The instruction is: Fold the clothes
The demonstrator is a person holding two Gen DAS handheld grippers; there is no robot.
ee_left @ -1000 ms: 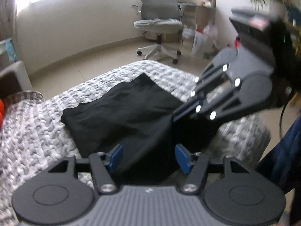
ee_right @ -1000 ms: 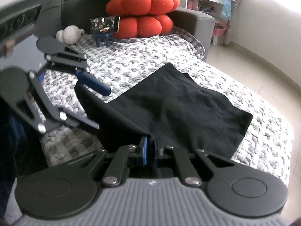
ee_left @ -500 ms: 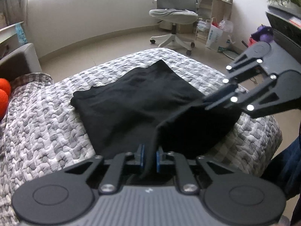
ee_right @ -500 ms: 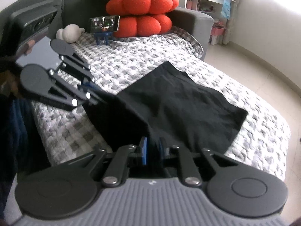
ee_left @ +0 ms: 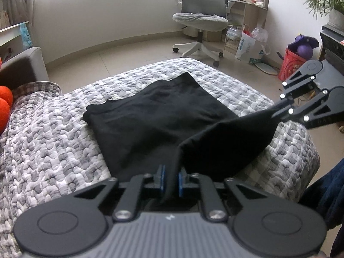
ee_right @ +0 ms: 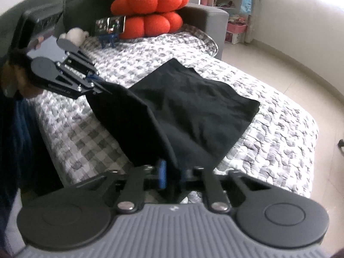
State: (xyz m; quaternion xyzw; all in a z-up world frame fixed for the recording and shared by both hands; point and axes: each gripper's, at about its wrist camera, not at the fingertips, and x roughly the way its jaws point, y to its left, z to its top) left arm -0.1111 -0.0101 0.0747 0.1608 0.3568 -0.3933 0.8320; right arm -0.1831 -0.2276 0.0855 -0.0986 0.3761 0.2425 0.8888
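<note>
Both grippers clamp the near edge of one black garment (ee_left: pixel 163 116) on a bed (ee_left: pixel 53 133).

Left gripper (ee_left: pixel 171 179): blue pads tight on a pinch of the near hem; its fingertips are buried in cloth in the right wrist view. Garment is matte, soft, roughly rectangular, far part flat on the grey-white pebbled quilt, near edge lifted and stretched between the two grippers. Right gripper (ee_right: pixel 172 177): jaws closing, cloth pressed between the pads, right pad hidden by fabric, frame blurred. Far off: one grey office chair (ee_left: pixel 201 19); two stacked orange lobed cushions (ee_right: pixel 150 10), top one partly under a pale pillow. Person's dark blue sleeve cut off at frame edge.
</note>
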